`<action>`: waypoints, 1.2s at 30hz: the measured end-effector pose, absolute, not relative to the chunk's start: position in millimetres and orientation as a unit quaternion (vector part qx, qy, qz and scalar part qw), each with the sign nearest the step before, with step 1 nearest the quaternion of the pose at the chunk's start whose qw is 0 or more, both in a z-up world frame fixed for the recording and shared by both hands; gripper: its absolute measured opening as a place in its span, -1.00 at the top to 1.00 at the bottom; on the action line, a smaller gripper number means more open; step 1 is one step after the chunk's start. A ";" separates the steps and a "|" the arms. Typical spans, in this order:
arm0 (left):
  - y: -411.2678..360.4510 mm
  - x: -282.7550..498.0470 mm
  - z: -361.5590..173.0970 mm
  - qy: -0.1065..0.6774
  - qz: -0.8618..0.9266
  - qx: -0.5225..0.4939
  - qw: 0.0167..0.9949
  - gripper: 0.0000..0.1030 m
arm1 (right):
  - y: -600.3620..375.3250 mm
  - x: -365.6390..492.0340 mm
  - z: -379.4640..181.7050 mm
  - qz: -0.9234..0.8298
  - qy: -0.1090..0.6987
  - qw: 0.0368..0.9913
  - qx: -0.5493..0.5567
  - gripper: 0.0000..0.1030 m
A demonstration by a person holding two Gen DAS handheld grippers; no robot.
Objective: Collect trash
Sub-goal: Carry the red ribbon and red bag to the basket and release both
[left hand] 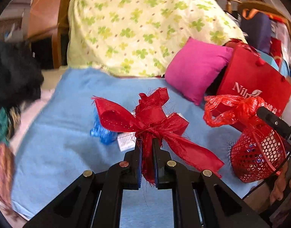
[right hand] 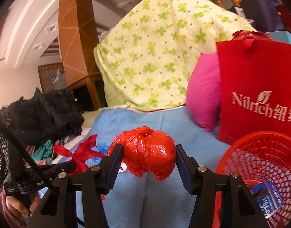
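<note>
My left gripper (left hand: 147, 142) is shut on a frayed red ribbon bow (left hand: 145, 117), held up over the blue blanket (left hand: 69, 114). Behind the bow, a crumpled blue plastic piece (left hand: 103, 133) and a white paper scrap (left hand: 125, 142) lie on the blanket. My right gripper (right hand: 148, 148) is shut on a crumpled red plastic bag (right hand: 149, 155), with both pads touching it. A red mesh basket (right hand: 259, 152) stands at the lower right with a blue wrapper (right hand: 269, 199) inside. In the left wrist view the red plastic bag (left hand: 227, 108) hangs just above the red mesh basket (left hand: 257, 157).
A red Nilrich paper bag (right hand: 259, 95) stands behind the basket, with a pink pillow (right hand: 204, 95) leaning on it. A clover-print quilt (right hand: 155, 57) is piled at the back. Dark clothes (right hand: 50, 114) are heaped at the left. A hand (right hand: 17, 207) holds the left gripper's handle.
</note>
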State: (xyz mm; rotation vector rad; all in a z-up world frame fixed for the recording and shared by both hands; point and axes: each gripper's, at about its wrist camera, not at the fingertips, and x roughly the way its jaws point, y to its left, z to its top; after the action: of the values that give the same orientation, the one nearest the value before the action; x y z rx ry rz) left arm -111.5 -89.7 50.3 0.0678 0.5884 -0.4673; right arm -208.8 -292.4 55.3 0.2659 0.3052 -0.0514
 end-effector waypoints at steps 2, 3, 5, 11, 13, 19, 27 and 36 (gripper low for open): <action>-101.4 -124.3 62.9 0.267 -0.229 0.051 0.935 0.80 | -300.1 -221.0 59.5 -0.032 0.137 0.980 0.140 -0.14; -106.3 -132.1 69.5 0.257 -0.227 0.061 0.937 0.80 | -303.4 -226.1 61.2 -0.036 0.130 0.980 0.144 -0.14; -117.3 -143.2 78.7 0.242 -0.228 0.075 0.940 0.80 | -313.0 -237.3 65.3 -0.041 0.116 0.980 0.155 -0.14; -150.1 -170.4 103.4 0.216 -0.251 0.095 0.939 0.80 | -341.9 -267.8 74.3 -0.067 0.077 0.978 0.180 -0.14; -162.6 -177.4 108.7 0.210 -0.260 0.102 0.937 0.80 | -352.0 -276.4 75.7 -0.074 0.068 0.977 0.189 -0.14; -198.8 -195.6 116.1 0.198 -0.285 0.123 0.930 0.80 | -381.6 -298.5 77.9 -0.098 0.046 0.971 0.212 -0.14; -243.8 -217.0 114.7 0.196 -0.324 0.146 0.914 0.80 | -415.1 -324.2 76.3 -0.129 0.029 0.964 0.230 -0.14; -288.2 -224.6 97.3 0.245 -0.409 0.131 0.869 0.80 | -460.2 -344.2 62.5 -0.170 0.033 0.944 0.282 -0.17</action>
State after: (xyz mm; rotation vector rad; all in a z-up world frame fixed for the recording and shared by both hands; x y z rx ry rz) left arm -224.6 -288.2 97.3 0.2748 0.5123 -0.8565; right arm -344.2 -460.2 62.5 0.5757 0.0667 -0.3465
